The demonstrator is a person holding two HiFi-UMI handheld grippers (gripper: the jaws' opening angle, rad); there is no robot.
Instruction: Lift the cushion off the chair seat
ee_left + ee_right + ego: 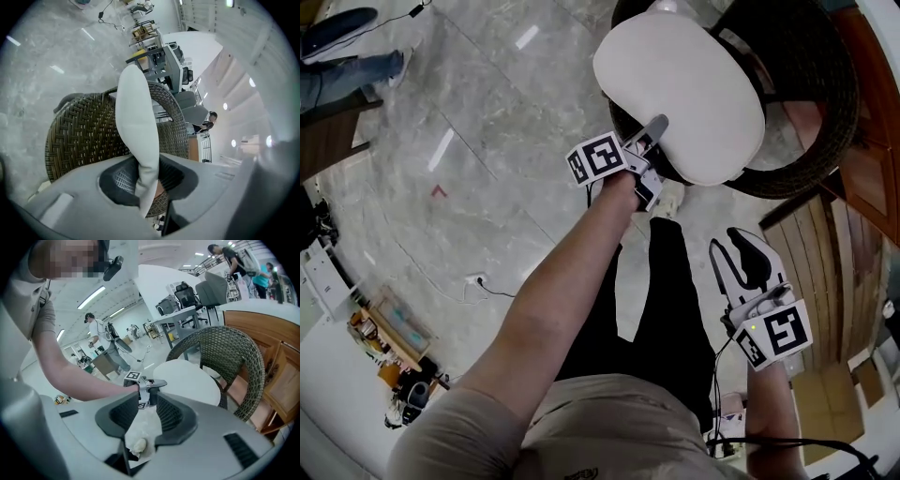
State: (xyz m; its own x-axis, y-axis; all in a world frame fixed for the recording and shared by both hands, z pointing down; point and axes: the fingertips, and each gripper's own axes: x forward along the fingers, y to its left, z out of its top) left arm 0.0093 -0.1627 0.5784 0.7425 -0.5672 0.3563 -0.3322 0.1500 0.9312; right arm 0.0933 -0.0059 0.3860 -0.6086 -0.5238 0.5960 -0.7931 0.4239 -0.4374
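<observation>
The floor (487, 122) is polished grey stone-look tile, glossy enough to mirror the ceiling lights — a small red mark (439, 191) sits on it, and a thin dark cable (497, 291) trails across. Wooden cabinetry (276, 362) with panelled fronts stands at the right. Further off — grey office chairs (187, 294) at a pale desk (180, 315), a curved white wall (154, 280) and long strip lights (91, 297) overhead.
</observation>
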